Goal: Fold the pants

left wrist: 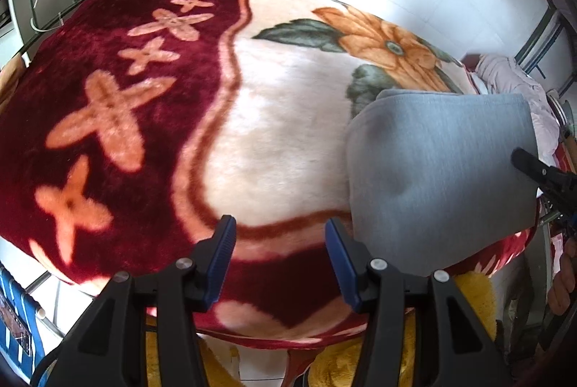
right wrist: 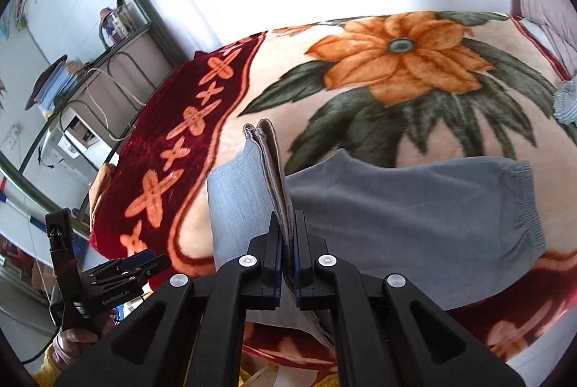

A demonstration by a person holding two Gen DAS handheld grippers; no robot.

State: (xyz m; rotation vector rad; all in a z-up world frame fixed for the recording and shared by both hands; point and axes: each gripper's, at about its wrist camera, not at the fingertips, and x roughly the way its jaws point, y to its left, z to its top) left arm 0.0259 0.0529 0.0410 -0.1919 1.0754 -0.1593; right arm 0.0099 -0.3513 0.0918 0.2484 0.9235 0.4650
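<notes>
While the grey pants [right wrist: 414,224] lay partly folded on the floral blanket [right wrist: 360,105] that covered the bed, their long axis ran across the right wrist view, with the elastic waistband [right wrist: 526,196] at the right end and the doubled-over part toward the left. The right claw [right wrist: 286,239] sat directly on them: its jaws were pressed together on a thick, layered edge of the grey fabric, which stood up between the pads and rose ahead of the fingertips. That edge looked like the stacked leg hems, though the blur made this uncertain.

From the left wrist view the pants [left wrist: 440,170] lay off to the right of the left claw [left wrist: 279,260], near it but apart from it. The left claw hung over the maroon border of the blanket [left wrist: 144,141] with its jaws spread about halfway and nothing between them. The right claw's black tip [left wrist: 523,159] showed over the far right side of the cloth.

Judged from this, the right hand was the nearer one and already held the fabric, so the coming fold would turn on carrying that pinched edge along the pants' length.
</notes>
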